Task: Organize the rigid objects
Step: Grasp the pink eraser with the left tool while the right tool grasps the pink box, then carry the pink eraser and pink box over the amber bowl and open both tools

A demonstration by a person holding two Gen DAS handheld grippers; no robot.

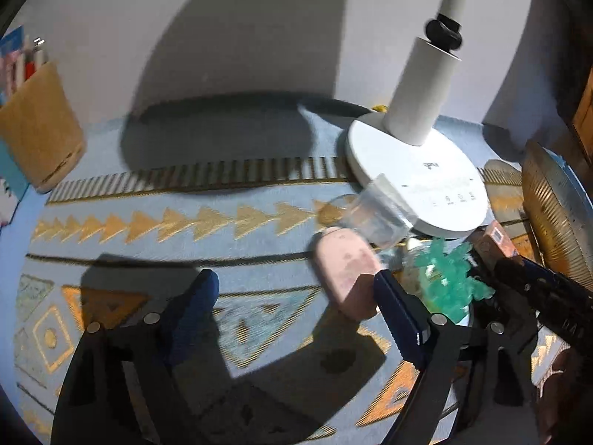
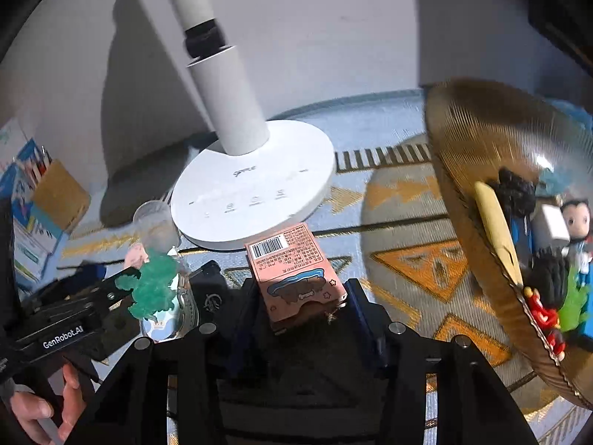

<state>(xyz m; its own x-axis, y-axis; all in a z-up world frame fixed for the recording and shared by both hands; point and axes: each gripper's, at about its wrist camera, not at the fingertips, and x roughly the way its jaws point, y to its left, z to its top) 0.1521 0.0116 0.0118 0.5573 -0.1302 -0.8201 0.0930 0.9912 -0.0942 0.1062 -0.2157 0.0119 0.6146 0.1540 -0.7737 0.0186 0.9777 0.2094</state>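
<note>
My right gripper (image 2: 300, 296) is shut on a pink cardboard box (image 2: 296, 278) with a barcode, held above the patterned cloth; the box also shows in the left wrist view (image 1: 496, 241). My left gripper (image 1: 296, 289) is open and empty, with its right finger beside a pink oval object (image 1: 346, 270). A green translucent figure (image 1: 448, 274) on a round base stands just right of it, also in the right wrist view (image 2: 155, 285). A clear plastic cup (image 1: 378, 211) lies on its side against the lamp base. A gold-rimmed bowl (image 2: 481, 141) at the right holds several small toys.
A white desk lamp's base (image 2: 255, 185) stands at the middle back, and its post rises toward the wall. A brown pen holder (image 1: 37, 129) with pens stands at the far left, next to blue printed books (image 2: 26, 222). The blue and gold patterned cloth (image 1: 148, 222) covers the table.
</note>
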